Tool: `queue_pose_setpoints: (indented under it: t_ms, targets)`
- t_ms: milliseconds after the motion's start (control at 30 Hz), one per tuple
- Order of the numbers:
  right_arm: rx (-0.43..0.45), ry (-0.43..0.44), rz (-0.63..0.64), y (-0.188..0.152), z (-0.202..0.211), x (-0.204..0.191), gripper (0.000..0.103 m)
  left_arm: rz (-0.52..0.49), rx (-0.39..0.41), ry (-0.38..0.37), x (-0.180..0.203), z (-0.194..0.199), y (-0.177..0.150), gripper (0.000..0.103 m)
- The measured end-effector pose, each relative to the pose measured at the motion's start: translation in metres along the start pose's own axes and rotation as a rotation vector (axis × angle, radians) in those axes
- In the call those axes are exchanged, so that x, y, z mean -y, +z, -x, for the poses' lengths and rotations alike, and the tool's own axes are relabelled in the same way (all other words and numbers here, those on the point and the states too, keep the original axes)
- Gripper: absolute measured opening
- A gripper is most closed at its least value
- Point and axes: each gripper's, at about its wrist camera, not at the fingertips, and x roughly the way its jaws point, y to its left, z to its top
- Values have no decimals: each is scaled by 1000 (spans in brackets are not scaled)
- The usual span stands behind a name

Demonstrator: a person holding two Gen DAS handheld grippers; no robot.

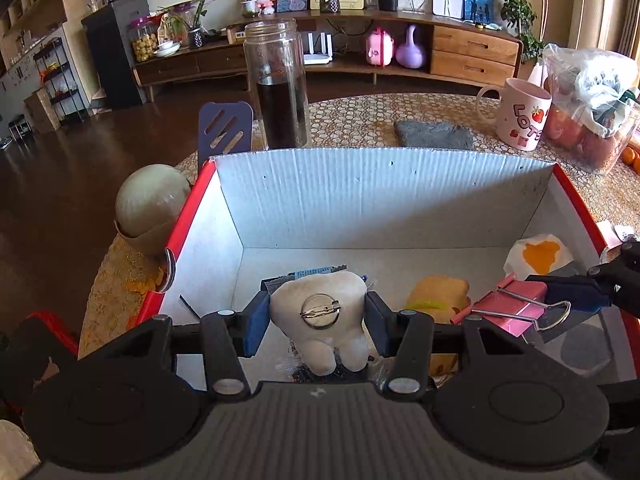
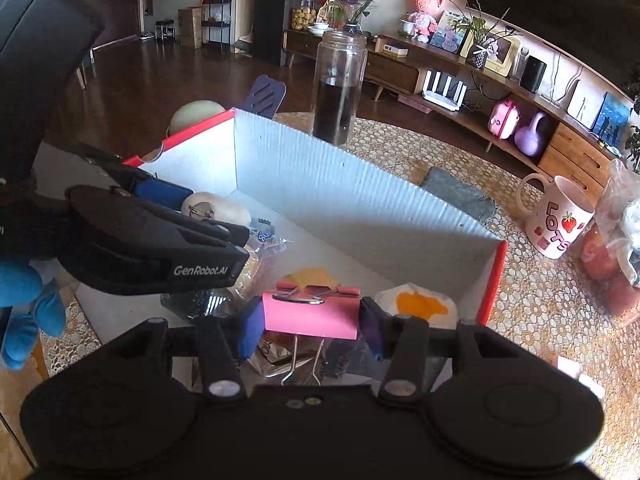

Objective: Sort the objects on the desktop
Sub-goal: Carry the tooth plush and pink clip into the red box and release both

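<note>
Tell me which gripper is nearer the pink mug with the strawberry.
Right. The right gripper, shut on the pink binder clip, is over the box's mug-side end; the left gripper, holding the tooth plush, sits farther from the mug.

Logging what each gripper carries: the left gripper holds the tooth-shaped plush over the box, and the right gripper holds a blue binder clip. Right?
Not quite: the binder clip in the right gripper is pink, as the right wrist view shows. The left gripper does hold the tooth-shaped plush over the box.
</note>
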Motion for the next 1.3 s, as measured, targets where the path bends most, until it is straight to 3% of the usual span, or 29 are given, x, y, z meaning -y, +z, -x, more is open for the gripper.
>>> queue_pose_setpoints:
  t_ms: [600, 667, 833, 1000, 1133, 1300]
  targets:
    - [-57, -7, 25, 3, -14, 0, 51, -12, -153, -32, 0, -21, 4, 51]
    - [-61, -4, 28, 2, -14, 0, 53, 0, -158, -39, -1, -21, 3, 54]
    - [-41, 1, 32, 1, -8, -1, 69, 34, -136, -28, -6, -15, 3, 71]
    - [-21, 10, 45, -3, 3, -1, 71, 40, -118, -16, -5, -10, 2, 72]
    - [3, 21, 47, -7, 17, 3, 80, 59, -102, -23, -6, -3, 0, 73]
    - [32, 35, 35, -11, 37, 9, 83, 80, -84, -45, -6, 7, -2, 75]
